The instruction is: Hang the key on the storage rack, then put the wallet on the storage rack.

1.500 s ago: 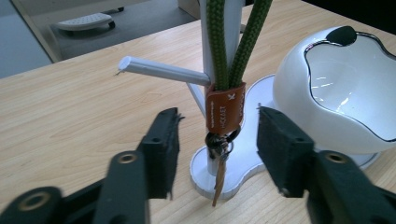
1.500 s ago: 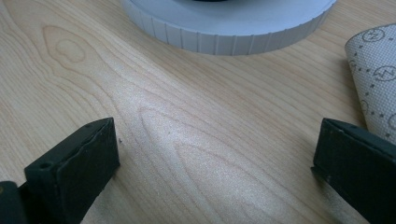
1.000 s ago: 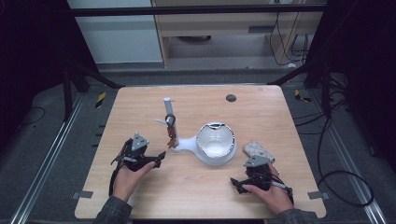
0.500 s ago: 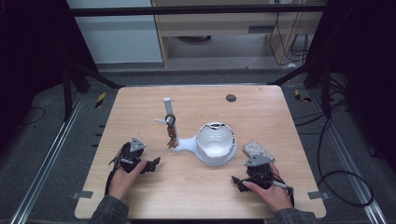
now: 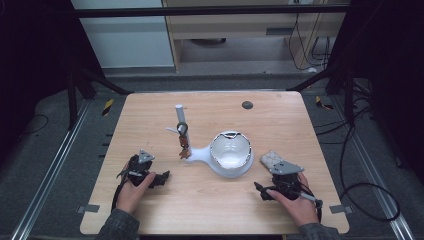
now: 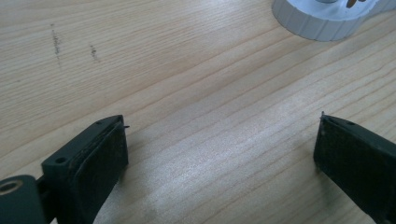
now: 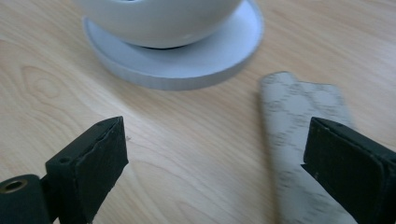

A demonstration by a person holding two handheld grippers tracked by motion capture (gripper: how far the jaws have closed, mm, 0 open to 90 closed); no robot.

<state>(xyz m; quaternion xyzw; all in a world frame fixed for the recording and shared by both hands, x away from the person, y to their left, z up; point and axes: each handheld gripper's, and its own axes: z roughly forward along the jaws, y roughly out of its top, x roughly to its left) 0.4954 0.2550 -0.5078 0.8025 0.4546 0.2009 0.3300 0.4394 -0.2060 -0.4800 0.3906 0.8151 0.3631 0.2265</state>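
Right gripper point(image 7: 219, 172): jaws wide, empty, patterned cloth point(image 7: 299, 140) beside the bowl point(image 7: 163, 18) ungrasped. Left gripper point(image 6: 219, 163): wide, empty, near desk's front edge. Work apparently unstarted.

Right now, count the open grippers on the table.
2. The left gripper rests near the table's front left, the right gripper near the front right, beside the patterned cloth; both jaws spread wide.
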